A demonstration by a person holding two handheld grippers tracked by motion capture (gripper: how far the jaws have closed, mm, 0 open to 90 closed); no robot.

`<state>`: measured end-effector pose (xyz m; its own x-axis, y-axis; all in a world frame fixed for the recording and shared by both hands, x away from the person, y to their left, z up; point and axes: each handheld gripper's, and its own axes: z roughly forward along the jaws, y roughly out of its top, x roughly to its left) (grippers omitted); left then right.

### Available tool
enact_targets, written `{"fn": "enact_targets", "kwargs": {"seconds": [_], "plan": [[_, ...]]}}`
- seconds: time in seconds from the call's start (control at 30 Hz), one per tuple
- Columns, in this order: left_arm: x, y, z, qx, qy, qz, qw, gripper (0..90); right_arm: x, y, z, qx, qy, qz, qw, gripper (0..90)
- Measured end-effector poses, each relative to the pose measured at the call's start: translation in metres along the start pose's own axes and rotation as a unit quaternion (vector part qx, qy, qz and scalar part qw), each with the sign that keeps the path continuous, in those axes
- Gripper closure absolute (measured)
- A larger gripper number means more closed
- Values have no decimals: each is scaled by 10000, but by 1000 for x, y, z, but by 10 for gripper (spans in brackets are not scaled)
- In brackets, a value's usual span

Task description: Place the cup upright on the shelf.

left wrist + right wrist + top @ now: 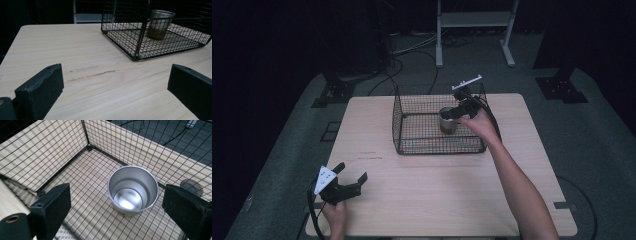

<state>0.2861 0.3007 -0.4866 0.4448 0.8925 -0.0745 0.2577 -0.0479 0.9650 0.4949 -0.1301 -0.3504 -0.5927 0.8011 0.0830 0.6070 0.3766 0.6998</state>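
Cup (447, 120) stands upright in basket (412, 145), right of centre, clear of the walls. Right gripper (451, 113) hovers above it, fingers open. Left gripper (352, 176) near left worktop (437, 200) edge, fingers open, empty.

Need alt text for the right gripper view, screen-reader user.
An empty metal cup stands upright on the floor of a black wire basket, seen from above between the right gripper's two open black jaws. The light wooden table shows through the mesh.
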Motion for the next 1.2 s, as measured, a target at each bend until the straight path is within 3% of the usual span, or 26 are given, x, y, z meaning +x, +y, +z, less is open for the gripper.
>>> {"fn": "enact_targets", "kwargs": {"seconds": [0.63, 0.9, 1.2], "plan": [[-1, 0, 1, 12, -5, 22, 10000, 0, 6, -28, -42, -359, 340, -169, 9986, 82], [-1, 0, 1, 14, -2, 39, 10000, 0, 10, -42, -58, -531, 342, -260, 9977, 82], [-1, 1, 1, 22, 5, 68, 10000, 0, 13, -58, -70, -537, 370, -360, 9972, 82]]}}
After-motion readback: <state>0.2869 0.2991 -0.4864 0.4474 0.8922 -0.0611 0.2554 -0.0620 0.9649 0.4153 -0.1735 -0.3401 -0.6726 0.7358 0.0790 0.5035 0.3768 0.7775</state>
